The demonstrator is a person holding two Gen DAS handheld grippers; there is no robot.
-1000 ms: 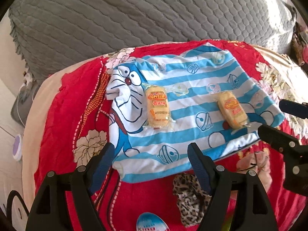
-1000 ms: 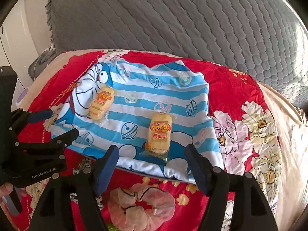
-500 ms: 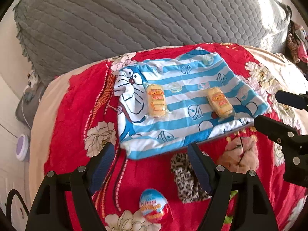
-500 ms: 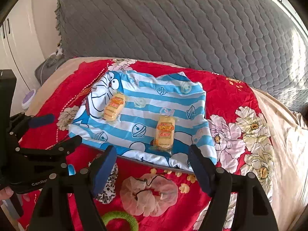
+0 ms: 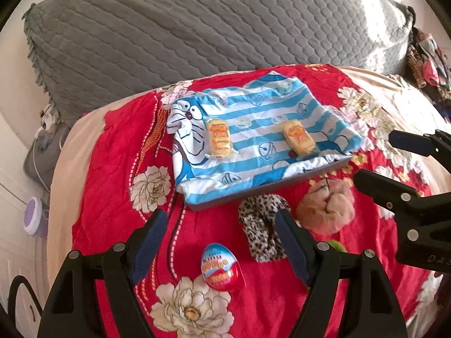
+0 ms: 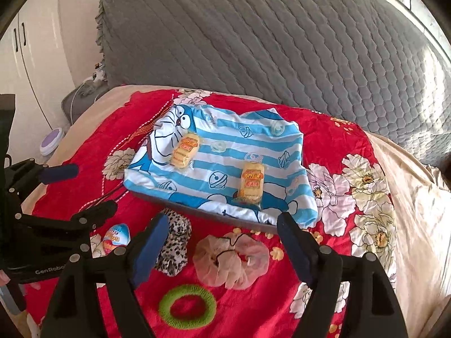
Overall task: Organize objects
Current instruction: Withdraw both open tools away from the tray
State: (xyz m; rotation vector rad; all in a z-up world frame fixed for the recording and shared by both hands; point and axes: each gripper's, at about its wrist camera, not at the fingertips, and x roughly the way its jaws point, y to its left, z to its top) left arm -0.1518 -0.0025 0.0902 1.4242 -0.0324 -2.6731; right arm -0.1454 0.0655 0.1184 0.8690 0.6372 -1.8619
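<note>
You are holding your left tongs [image 5: 220,243] wide apart over the red flowery blanket [image 5: 118,174] on the bed, and nothing is sitting between them. Your right tongs [image 6: 222,249] are opening, and nothing is between them either.

Nearest to you in the right view, a green hair ring [image 6: 187,305] is lying flat on the blanket. Just past it, a pink scrunchie [image 6: 232,260] is resting, and a spotty leopard scrunchie [image 6: 174,249] is lying just beside it on its left. Further left, a toy chocolate egg [image 5: 220,266] in red, white and blue foil is lying on its side.

Behind these things, a flat tray [image 5: 253,193] is sitting on the blanket. A blue and white striped cloth [image 5: 253,118] with a cartoon cat is covering it. Two yellow snack packs are lying on the cloth, well apart from each other. One snack pack [image 5: 218,138] is resting by the cat's face. The other snack pack [image 5: 298,138] is resting nearer the right end.

Farthest away, a big grey quilted cushion [image 5: 197,28] is leaning behind the bed.
</note>
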